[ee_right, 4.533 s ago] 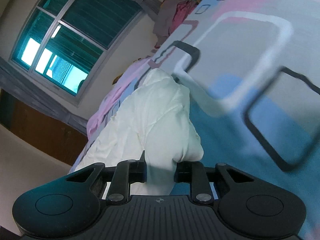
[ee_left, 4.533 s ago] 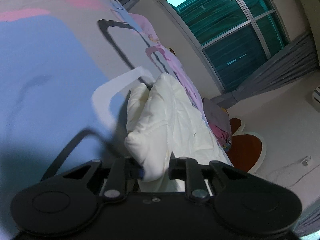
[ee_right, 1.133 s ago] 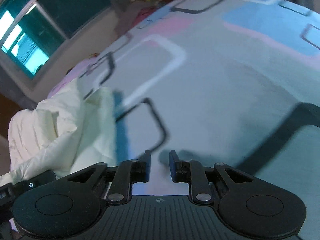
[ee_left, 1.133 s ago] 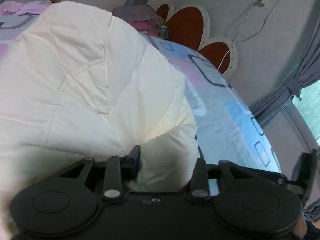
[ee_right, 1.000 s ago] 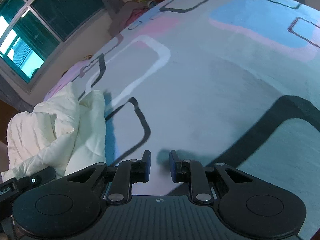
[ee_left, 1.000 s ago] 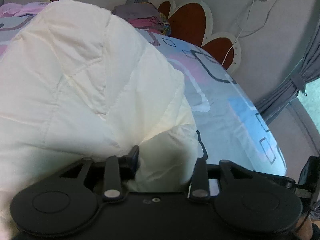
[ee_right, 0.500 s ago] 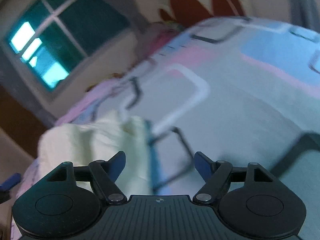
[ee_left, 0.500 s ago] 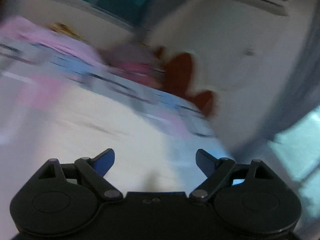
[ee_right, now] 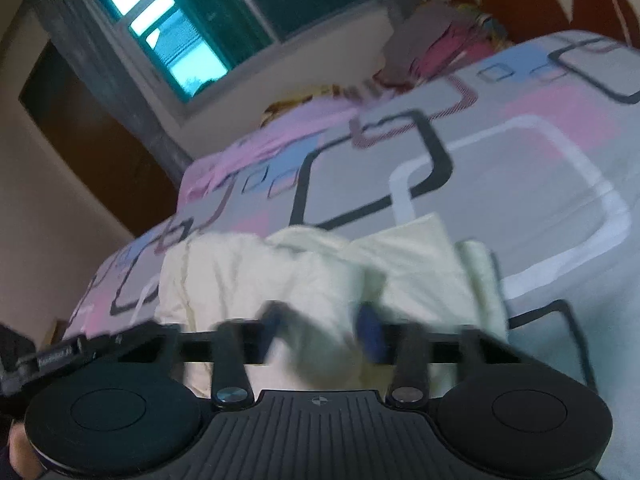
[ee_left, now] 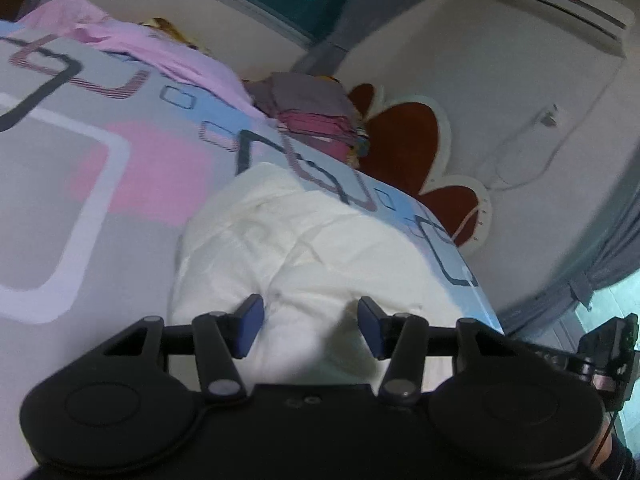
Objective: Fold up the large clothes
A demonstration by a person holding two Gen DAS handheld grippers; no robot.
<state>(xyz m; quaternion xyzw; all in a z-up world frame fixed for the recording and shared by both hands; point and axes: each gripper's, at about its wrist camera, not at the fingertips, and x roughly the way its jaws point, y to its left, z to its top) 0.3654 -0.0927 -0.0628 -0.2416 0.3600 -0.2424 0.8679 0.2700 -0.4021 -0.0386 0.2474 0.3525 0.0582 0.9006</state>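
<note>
A cream quilted garment [ee_left: 304, 248] lies folded in a thick bundle on the patterned bedsheet [ee_left: 80, 184]. My left gripper [ee_left: 310, 322] is open and empty, its blue-padded jaws held over the near edge of the bundle. In the right wrist view the same garment [ee_right: 320, 276] lies on the sheet [ee_right: 540, 168]. My right gripper [ee_right: 322, 330] is open and empty over the garment's near edge, its fingers blurred by motion. Whether either gripper touches the cloth cannot be told.
A stack of folded grey and pink clothes [ee_left: 316, 116] sits at the bed's far end, with a pink cloth [ee_left: 132, 48] to its left. A red and white headboard [ee_left: 412, 140], a window [ee_right: 192, 28] and grey curtains border the bed. The bed edge [ee_left: 476, 292] drops off at right.
Both grippers have let go of the garment and opened. The left one has drawn back from the cloth. The right one has swung back from the bare sheet to the garment.
</note>
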